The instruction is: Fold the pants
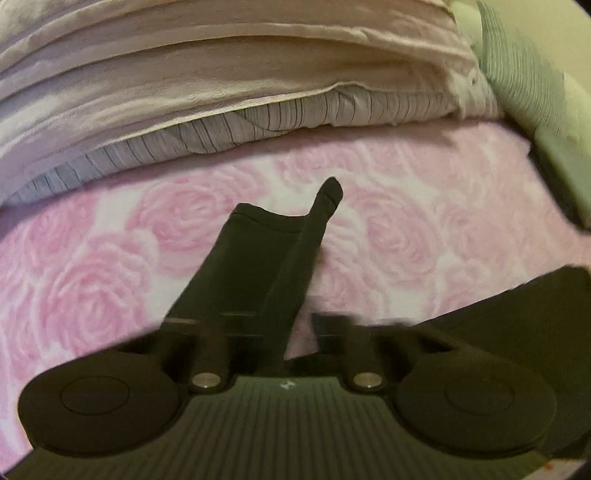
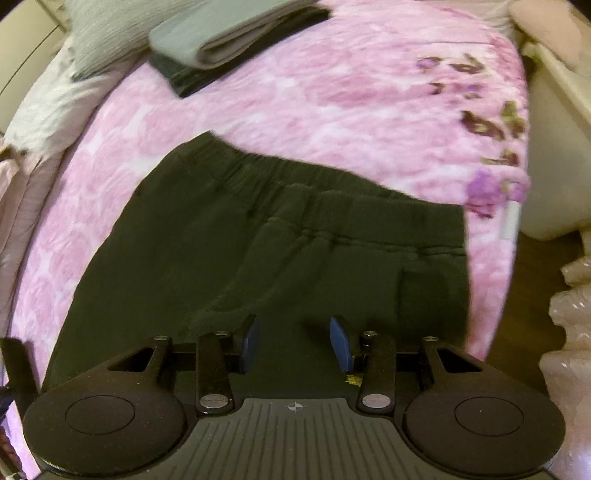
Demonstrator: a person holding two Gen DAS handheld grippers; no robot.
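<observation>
Black pants [image 2: 229, 251] lie on a pink rose-patterned blanket [image 2: 332, 92], with the elastic waistband [image 2: 295, 173] at the far side and a pocket [image 2: 421, 291] at the right. My right gripper [image 2: 295, 334] hovers just over the pants with its blue pads [image 2: 341, 343] apart and nothing between them. In the left wrist view a pants leg [image 1: 255, 266] runs from my left gripper [image 1: 280, 326] out to its cuff [image 1: 262, 218]. The fabric covers the left finger. The fingers stand wide apart. More black fabric [image 1: 517, 314] lies at the right.
A folded grey garment on a dark one [image 2: 221, 40] sits at the bed's far end beside a pale pillow [image 2: 110, 29]. A bunched pinkish quilt [image 1: 221, 74] borders the blanket. The bed edge, wood floor [image 2: 535, 295] and white furniture [image 2: 554, 155] are at the right.
</observation>
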